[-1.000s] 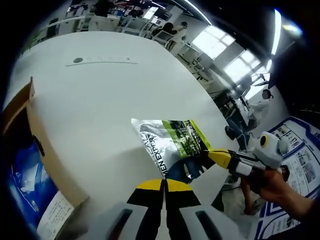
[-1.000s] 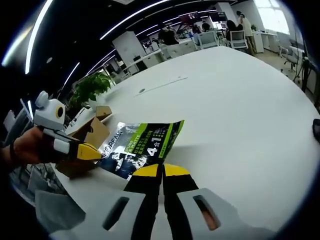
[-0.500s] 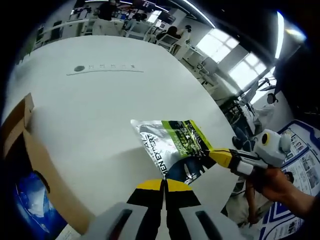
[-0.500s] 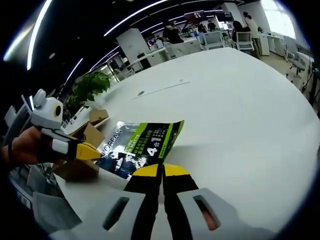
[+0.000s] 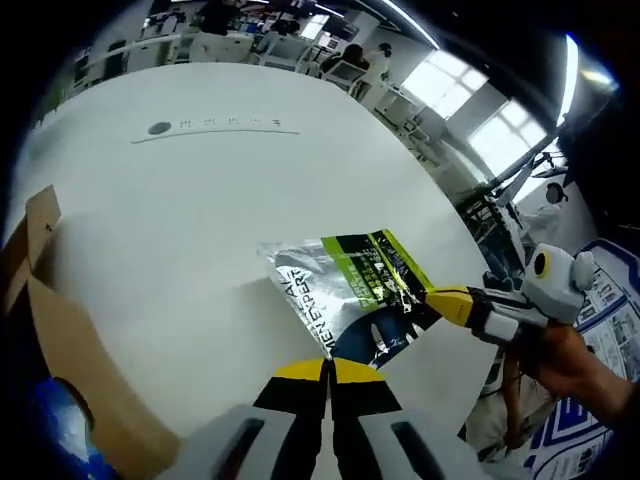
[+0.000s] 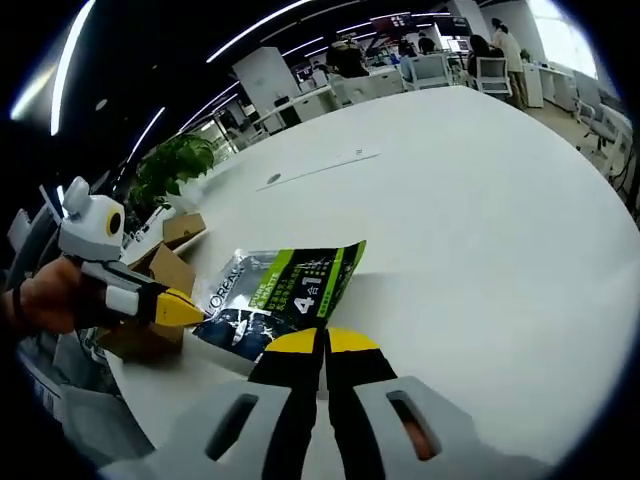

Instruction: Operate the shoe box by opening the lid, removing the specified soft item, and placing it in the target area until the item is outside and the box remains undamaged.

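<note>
- The pouch (image 5: 352,296), silver, green and dark blue, is held just above the white table (image 5: 200,220), stretched between the two grippers.
- The left gripper (image 5: 327,372) has its fingers closed on the near edge of the pouch in the left gripper view.
- The right gripper (image 6: 322,345) has its fingers closed on the other edge of the pouch (image 6: 283,292).
- In the left gripper view, the right gripper (image 5: 438,300) comes in from the right, with a hand (image 5: 565,350) behind it.
- The box (image 5: 60,350), brown cardboard, stands open at the left, apart from the pouch.
- In the right gripper view the box (image 6: 150,300) is behind the left gripper (image 6: 190,312).
</note>
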A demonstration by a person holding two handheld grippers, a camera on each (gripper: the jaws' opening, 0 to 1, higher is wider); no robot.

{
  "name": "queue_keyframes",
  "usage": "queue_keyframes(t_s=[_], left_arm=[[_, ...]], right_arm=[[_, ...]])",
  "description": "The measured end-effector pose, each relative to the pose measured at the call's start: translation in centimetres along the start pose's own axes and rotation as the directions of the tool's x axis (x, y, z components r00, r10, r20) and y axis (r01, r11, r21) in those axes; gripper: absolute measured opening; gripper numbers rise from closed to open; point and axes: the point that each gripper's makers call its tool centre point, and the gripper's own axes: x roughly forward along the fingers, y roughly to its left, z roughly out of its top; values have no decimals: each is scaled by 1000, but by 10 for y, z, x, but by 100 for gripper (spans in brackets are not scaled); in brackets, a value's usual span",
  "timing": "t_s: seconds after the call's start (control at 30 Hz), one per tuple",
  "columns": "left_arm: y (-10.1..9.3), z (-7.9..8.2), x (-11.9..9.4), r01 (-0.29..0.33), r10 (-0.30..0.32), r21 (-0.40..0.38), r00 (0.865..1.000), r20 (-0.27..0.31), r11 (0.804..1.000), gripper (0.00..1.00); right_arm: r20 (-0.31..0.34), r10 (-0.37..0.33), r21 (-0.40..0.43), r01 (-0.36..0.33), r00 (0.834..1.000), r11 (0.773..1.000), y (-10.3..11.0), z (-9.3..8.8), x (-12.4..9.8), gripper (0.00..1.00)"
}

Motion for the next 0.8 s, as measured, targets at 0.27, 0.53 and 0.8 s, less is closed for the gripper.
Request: queue_keyframes(t_s=[0.27, 0.53, 0.8], left_arm=[[7, -13, 12, -44, 47, 50, 997, -67, 998, 0], [13, -21, 22, -60, 65, 44, 992, -111, 997, 1], [16, -29, 25, -67, 75, 61, 988, -137, 996, 1]], right_arm=[[-37, 2, 11, -2, 999, 1000, -5, -14, 10, 0], [-51, 5, 24, -4, 999, 1000, -8, -22, 15, 0], [-60, -2, 36, 4, 998, 999, -11, -29, 16, 0]])
